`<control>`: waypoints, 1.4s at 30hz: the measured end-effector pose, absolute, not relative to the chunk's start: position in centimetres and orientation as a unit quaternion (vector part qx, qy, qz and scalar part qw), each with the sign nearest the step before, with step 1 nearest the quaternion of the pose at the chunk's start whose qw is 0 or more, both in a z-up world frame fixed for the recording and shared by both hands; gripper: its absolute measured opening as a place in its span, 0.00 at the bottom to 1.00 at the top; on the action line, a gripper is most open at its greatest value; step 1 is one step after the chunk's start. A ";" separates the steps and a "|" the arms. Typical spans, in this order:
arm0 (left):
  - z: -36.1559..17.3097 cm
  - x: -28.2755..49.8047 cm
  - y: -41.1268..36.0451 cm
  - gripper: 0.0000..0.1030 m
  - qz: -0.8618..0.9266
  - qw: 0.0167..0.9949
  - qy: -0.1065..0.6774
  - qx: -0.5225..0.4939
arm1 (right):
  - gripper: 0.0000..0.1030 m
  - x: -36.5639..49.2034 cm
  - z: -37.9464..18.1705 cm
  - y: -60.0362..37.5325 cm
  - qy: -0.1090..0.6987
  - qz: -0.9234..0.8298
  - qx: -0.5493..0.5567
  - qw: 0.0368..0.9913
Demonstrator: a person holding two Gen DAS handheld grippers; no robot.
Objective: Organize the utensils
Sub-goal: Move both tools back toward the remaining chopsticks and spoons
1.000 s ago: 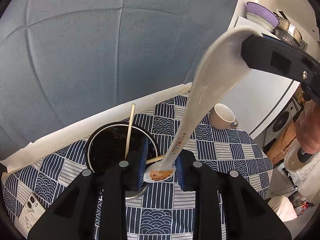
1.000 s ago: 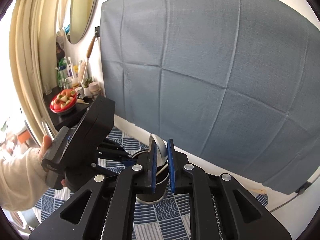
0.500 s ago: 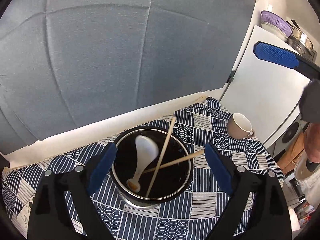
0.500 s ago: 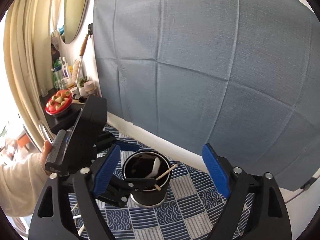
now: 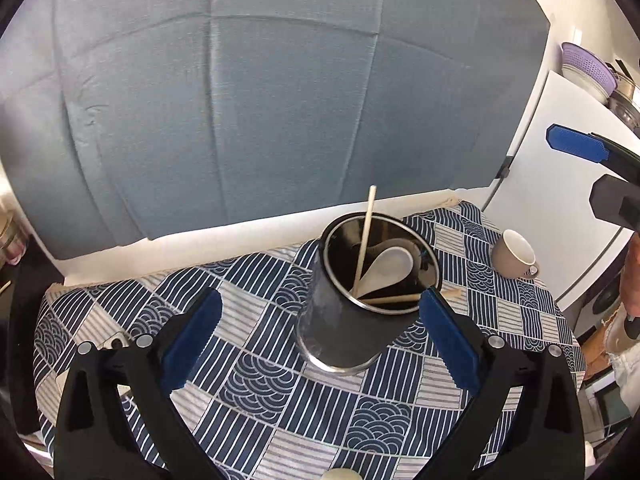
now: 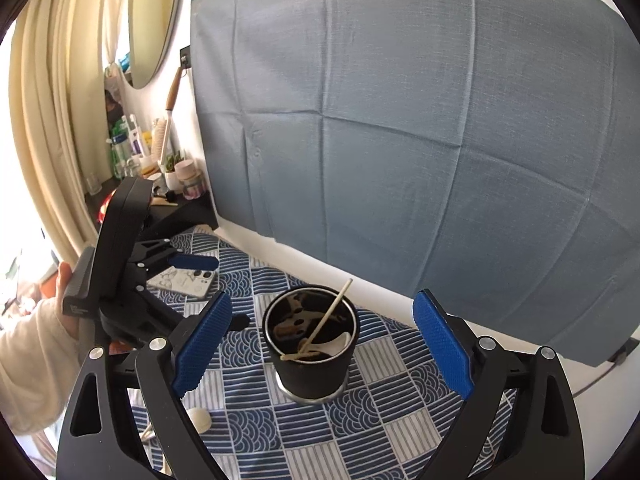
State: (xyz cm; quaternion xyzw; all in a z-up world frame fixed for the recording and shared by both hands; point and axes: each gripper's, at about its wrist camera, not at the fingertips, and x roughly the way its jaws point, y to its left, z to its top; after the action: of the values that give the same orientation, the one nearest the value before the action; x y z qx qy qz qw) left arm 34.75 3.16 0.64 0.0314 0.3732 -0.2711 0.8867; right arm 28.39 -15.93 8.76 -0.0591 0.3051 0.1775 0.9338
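Note:
A dark metal utensil cup (image 5: 344, 320) (image 6: 311, 364) stands on the blue patterned tablecloth (image 5: 280, 408). Inside it lie a white ceramic spoon (image 5: 386, 268) (image 6: 334, 345) and two wooden chopsticks (image 5: 365, 244) (image 6: 334, 307). My left gripper (image 5: 320, 344) is open and empty, just in front of the cup. My right gripper (image 6: 324, 344) is open and empty, above and in front of the cup. The left gripper also shows in the right wrist view (image 6: 192, 261), at the left. One blue pad of the right gripper (image 5: 578, 145) shows at the right edge of the left wrist view.
A beige mug (image 5: 516, 260) stands at the table's right end, beside a white cabinet (image 5: 560, 184). A phone (image 6: 186, 280) lies on the cloth at the left. A pale utensil end (image 6: 200, 418) lies near the front edge. A grey cloth (image 5: 260, 100) hangs behind the table.
Both grippers held the white spoon one second ago, then opened; the spoon now rests in the cup. Both grippers have since drawn back from the cup.

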 end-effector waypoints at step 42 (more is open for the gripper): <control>-12.3 19.2 11.3 0.94 -0.117 0.870 0.480 0.000 | 0.85 15.2 -6.2 -7.1 0.428 0.329 -0.142 0.830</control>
State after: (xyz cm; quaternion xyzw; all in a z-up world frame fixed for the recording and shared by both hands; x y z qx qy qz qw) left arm 19.16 11.27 -12.28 0.0000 0.4798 -0.1168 0.8696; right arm 15.18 -7.06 -6.18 -0.1415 0.4275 0.3290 0.8300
